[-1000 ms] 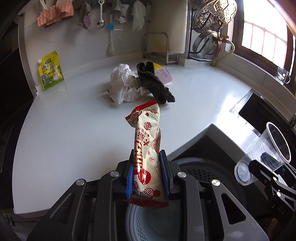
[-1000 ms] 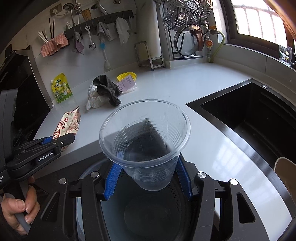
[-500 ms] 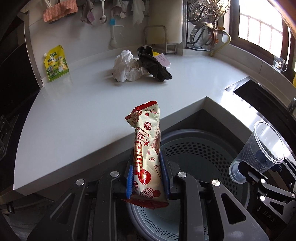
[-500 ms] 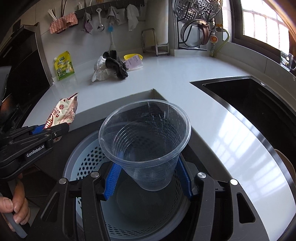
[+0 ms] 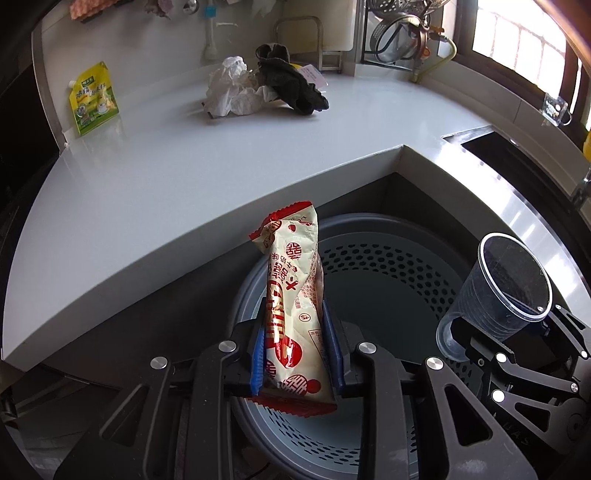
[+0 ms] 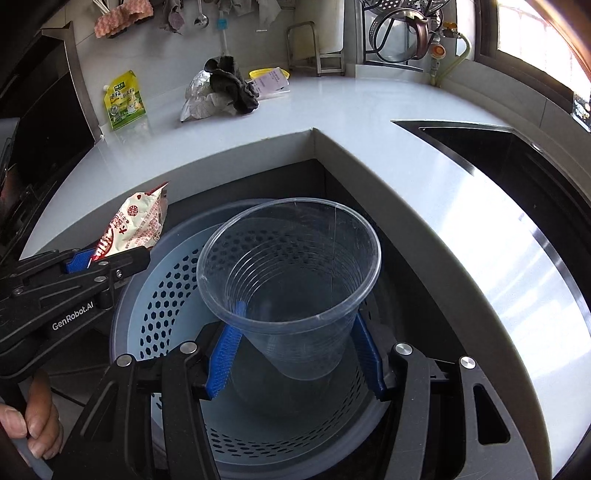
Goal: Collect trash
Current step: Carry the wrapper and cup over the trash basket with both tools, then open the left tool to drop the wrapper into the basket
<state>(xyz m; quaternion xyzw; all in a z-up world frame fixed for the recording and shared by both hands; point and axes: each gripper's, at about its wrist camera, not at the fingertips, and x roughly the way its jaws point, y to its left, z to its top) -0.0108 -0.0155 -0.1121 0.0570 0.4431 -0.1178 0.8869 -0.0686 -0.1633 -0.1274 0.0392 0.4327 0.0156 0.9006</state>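
Note:
My left gripper (image 5: 295,347) is shut on a cream and red snack wrapper (image 5: 293,295) and holds it upright over the grey perforated trash basket (image 5: 388,266) below the counter corner. My right gripper (image 6: 295,354) is shut on a clear plastic cup (image 6: 290,280), held above the same basket (image 6: 162,280). The cup also shows at the right of the left wrist view (image 5: 502,288). The wrapper shows at the left of the right wrist view (image 6: 136,221). On the white counter (image 5: 147,166) lie crumpled white paper (image 5: 229,88) and a dark cloth (image 5: 291,85).
A yellow-green pouch (image 5: 92,99) leans on the back wall. A yellow dish with a pink card (image 6: 271,79) sits behind the cloth. A black sink (image 6: 517,162) is at the right. A metal rack with a kettle (image 6: 402,29) stands at the back.
Both grippers have pulled back from the counter and dropped lower over the basket, each with its object held. The counter edge and basket now fill more of both views.

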